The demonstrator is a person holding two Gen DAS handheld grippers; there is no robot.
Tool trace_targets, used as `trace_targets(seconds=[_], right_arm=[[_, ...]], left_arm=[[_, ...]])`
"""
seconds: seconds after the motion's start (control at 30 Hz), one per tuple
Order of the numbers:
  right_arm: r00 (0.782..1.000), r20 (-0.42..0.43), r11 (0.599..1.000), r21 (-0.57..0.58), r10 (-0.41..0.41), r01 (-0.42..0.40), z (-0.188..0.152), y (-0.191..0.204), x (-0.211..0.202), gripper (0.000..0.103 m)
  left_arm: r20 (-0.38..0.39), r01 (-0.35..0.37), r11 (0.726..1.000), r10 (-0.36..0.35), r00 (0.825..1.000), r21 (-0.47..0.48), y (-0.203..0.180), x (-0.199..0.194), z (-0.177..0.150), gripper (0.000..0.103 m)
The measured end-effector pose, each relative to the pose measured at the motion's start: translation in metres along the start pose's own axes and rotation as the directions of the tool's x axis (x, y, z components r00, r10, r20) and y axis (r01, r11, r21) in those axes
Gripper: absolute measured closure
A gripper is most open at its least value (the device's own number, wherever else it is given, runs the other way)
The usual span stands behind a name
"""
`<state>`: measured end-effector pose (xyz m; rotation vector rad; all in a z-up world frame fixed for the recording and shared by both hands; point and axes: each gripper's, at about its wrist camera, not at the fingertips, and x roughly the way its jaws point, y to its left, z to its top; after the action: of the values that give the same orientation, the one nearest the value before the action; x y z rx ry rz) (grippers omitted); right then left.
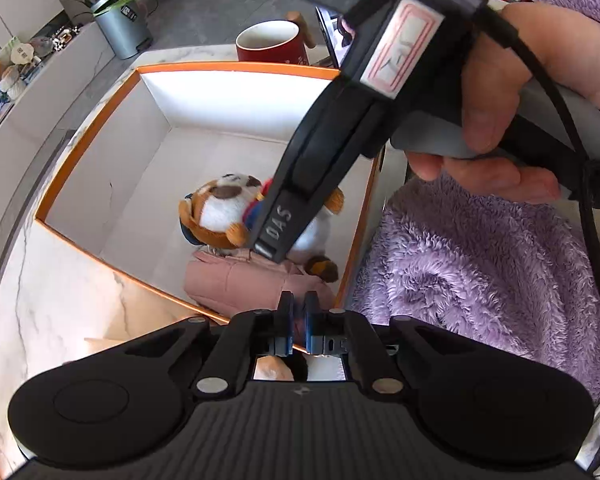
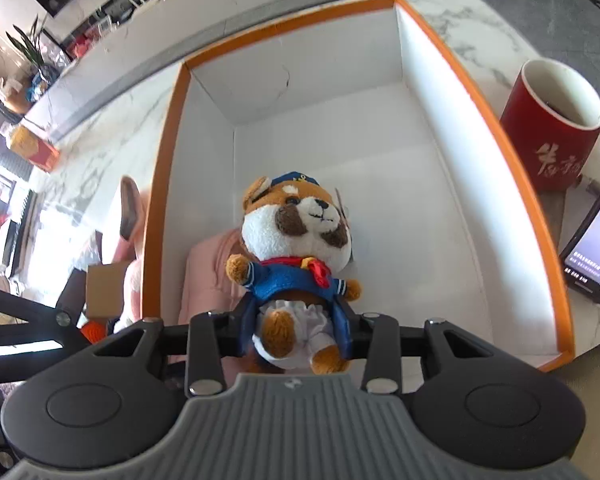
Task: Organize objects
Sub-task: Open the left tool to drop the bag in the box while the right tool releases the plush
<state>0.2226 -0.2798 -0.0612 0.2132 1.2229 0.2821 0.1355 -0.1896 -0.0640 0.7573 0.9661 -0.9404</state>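
A plush dog [image 2: 296, 236] in a blue sailor suit is inside the white box with the orange rim [image 2: 516, 168]. My right gripper [image 2: 296, 336] is shut on its lower body, one finger at each hip. A pink padded cloth item [image 2: 208, 272] lies on the box floor under and beside it. In the left wrist view the right gripper [image 1: 274, 240] reaches down over the plush dog [image 1: 216, 216]. My left gripper [image 1: 299, 316] is shut, blue pads almost touching, at the near edge of the pink item [image 1: 240, 280]. I cannot tell whether fabric is pinched.
A red mug [image 2: 548, 128] stands on the marble table [image 1: 60, 288] beyond the box, with a lit phone [image 2: 592, 256] beside it. A pink slipper-like thing [image 2: 128, 216] and a small cardboard box [image 2: 104, 288] sit outside the box wall. A purple fleece sleeve [image 1: 480, 280] fills the right side.
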Motion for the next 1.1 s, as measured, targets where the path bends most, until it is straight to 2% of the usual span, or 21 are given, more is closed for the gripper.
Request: trace_targets(seconds=[0.13,0.27,0.3,0.37,0.43,0.5,0.57,0.63,0.93,1.03,1.1], right_arm=[[0.995,-0.082,0.997,-0.058,-0.047,0.042,0.001,0.005,0.012,0.058],[0.979,-0.179,0.989,-0.129,-0.094,0.071,0.0,0.01,0.024,0.052],[0.979,-0.176,0.987,-0.144,-0.103,0.078,-0.001,0.01,0.024,0.051],[0.981,-0.157,0.983,-0.16,-0.116,0.091,0.0,0.009,0.018,0.042],[0.986,-0.13,0.984,-0.156,-0.104,0.083,0.003,0.006,0.009,0.039],[0.992,-0.099,0.988,-0.14,-0.082,0.068,0.006,0.001,0.001,0.039],[0.995,-0.066,0.99,-0.122,-0.081,0.072,0.011,-0.004,-0.004,0.046],[0.995,-0.051,0.991,-0.104,-0.084,0.079,0.017,-0.009,-0.002,0.048],[0.993,-0.071,0.991,-0.1,-0.097,0.089,0.018,-0.005,0.02,0.05],[0.991,-0.101,0.992,-0.1,-0.089,0.079,0.016,-0.004,0.023,0.05],[0.99,-0.115,0.993,-0.095,-0.08,0.069,0.014,-0.005,0.024,0.053]], left_arm=[[0.012,0.004,1.0,-0.003,1.0,-0.029,0.002,-0.001,-0.003,0.097],[0.027,0.003,0.999,-0.001,1.0,-0.055,0.003,-0.004,-0.006,0.097],[0.03,0.006,0.998,-0.004,1.0,-0.062,0.003,-0.005,-0.005,0.097],[0.037,0.014,0.997,-0.011,0.999,-0.073,0.005,-0.006,-0.006,0.097],[0.041,0.022,0.997,-0.019,0.999,-0.078,0.006,-0.006,-0.006,0.097],[0.042,0.03,0.996,-0.026,0.999,-0.085,0.007,-0.007,-0.006,0.097],[0.041,0.035,0.996,-0.031,0.999,-0.088,0.007,-0.008,-0.006,0.097],[0.04,0.036,0.995,-0.033,0.999,-0.089,0.007,-0.009,-0.005,0.097],[0.027,0.043,0.994,-0.04,0.999,-0.1,0.005,-0.014,-0.007,0.098],[0.03,0.051,0.993,-0.048,0.998,-0.111,0.006,-0.014,-0.007,0.098],[0.036,0.056,0.991,-0.052,0.998,-0.122,0.01,-0.012,-0.006,0.098]])
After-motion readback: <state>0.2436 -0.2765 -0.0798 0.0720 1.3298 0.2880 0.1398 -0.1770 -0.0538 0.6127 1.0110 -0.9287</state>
